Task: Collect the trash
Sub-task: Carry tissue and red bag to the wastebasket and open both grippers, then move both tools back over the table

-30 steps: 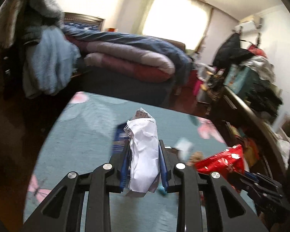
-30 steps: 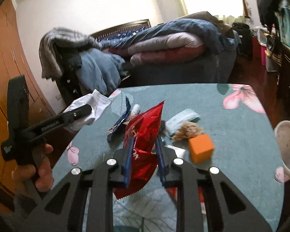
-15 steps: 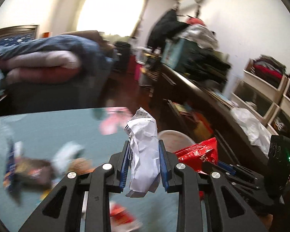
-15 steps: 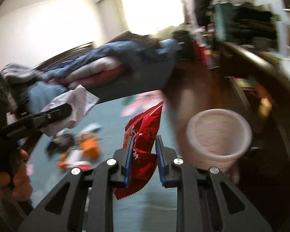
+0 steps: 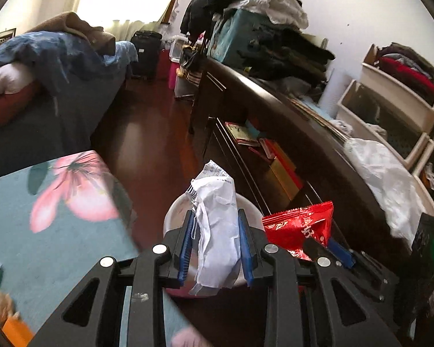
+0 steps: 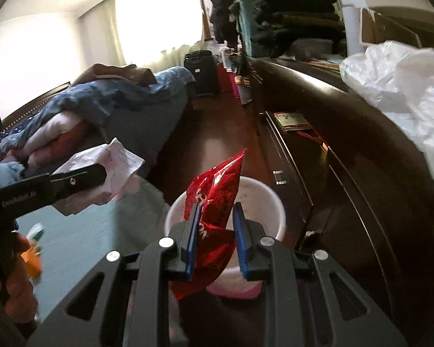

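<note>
Stood cluttered: heaped bedding (image 5: pixel 43 66) on the left; dark sideboard (image 5: pixel 289 121) along the right, piled with folded clothes (image 5: pixel 280 52); black suitcase (image 6: pixel 202 72) beneath the bright window (image 6: pixel 156 14).

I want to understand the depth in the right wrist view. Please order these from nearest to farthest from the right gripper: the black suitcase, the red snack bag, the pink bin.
1. red snack bag: clamped in the right gripper.
2. pink bin: just beyond the fingertips, on the floor.
3. black suitcase: far across the room, under the window.
</note>
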`<state>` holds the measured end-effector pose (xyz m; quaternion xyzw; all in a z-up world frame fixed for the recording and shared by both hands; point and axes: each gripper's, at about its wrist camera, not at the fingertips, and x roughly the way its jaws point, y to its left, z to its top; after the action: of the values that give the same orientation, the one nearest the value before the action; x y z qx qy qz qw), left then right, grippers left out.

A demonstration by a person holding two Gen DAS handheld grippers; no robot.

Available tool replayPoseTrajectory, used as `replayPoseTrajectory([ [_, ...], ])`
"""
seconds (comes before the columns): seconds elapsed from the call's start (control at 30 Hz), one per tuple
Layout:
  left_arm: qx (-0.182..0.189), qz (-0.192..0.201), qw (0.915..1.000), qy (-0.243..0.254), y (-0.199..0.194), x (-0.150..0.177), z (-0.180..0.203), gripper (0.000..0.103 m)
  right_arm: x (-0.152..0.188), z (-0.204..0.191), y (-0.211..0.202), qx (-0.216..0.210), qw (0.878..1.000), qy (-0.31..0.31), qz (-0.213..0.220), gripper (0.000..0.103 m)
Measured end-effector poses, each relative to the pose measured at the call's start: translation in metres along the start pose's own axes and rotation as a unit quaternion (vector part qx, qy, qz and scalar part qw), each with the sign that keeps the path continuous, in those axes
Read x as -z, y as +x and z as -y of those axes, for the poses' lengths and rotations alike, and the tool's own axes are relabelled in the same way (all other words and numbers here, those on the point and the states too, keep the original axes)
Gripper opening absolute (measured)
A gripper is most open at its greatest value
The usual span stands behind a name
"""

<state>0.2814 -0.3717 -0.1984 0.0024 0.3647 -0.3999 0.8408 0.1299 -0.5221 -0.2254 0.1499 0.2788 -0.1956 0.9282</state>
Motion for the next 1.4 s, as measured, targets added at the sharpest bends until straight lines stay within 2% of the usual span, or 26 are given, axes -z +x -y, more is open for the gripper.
replayPoseTrajectory([
  [0.13, 0.01, -0.024, 0.9996, -0.01, 0.044, -0.012, 0.004, 0.032, -0.006, 0.014, 0.036, 0.011, 1.0, 0.007, -0.01, 0.024],
  [0.23, 0.026, -0.041, 0.9986, -0.021, 0.068, -0.016, 0.005, 0.036, -0.007, 0.024, 0.058, 0.009, 1.0, 0.013, -0.012, 0.03],
  [0.3, 0.025, -0.046, 0.9982, -0.031, 0.081, -0.018, 0.002, 0.039, -0.008, 0.028, 0.071, 0.013, 1.0, 0.011, -0.015, 0.033],
  [0.5, 0.051, -0.061, 0.9945, -0.069, 0.095, -0.019, -0.008, 0.041, -0.001, 0.034, 0.095, 0.014, 1.0, 0.008, -0.018, 0.042],
  [0.63, 0.054, -0.06, 0.9932, -0.084, 0.097, -0.019, -0.01, 0.048, 0.003, 0.032, 0.098, 0.022, 1.0, 0.0, -0.016, 0.044],
  [0.73, 0.055, -0.054, 0.9932, -0.087, 0.096, -0.024, -0.008, 0.054, 0.001, 0.031, 0.098, 0.024, 1.0, -0.003, -0.01, 0.053],
  [0.87, 0.057, -0.041, 0.9938, -0.087, 0.085, -0.029, -0.007, 0.061, -0.002, 0.028, 0.096, 0.029, 1.0, -0.007, -0.006, 0.056],
  [1.07, 0.065, -0.022, 0.9933, -0.094, 0.051, -0.03, -0.011, 0.065, 0.006, 0.023, 0.07, 0.028, 1.0, 0.004, -0.007, 0.062],
  [1.2, 0.037, 0.005, 0.9957, -0.085, 0.009, -0.017, -0.017, 0.074, 0.011, 0.011, 0.039, 0.026, 1.0, -0.001, -0.005, 0.069],
  [1.27, 0.016, 0.017, 0.9964, -0.081, -0.013, -0.009, -0.022, 0.08, 0.012, 0.004, 0.023, 0.02, 1.0, -0.003, -0.004, 0.076],
  [1.33, -0.016, 0.032, 0.9961, -0.08, -0.041, 0.003, -0.03, 0.083, 0.013, -0.007, 0.003, 0.007, 1.0, -0.005, -0.002, 0.088],
  [1.4, -0.048, 0.043, 0.9945, -0.082, -0.067, 0.015, -0.039, 0.088, 0.014, -0.017, -0.017, -0.011, 1.0, -0.007, 0.003, 0.093],
])
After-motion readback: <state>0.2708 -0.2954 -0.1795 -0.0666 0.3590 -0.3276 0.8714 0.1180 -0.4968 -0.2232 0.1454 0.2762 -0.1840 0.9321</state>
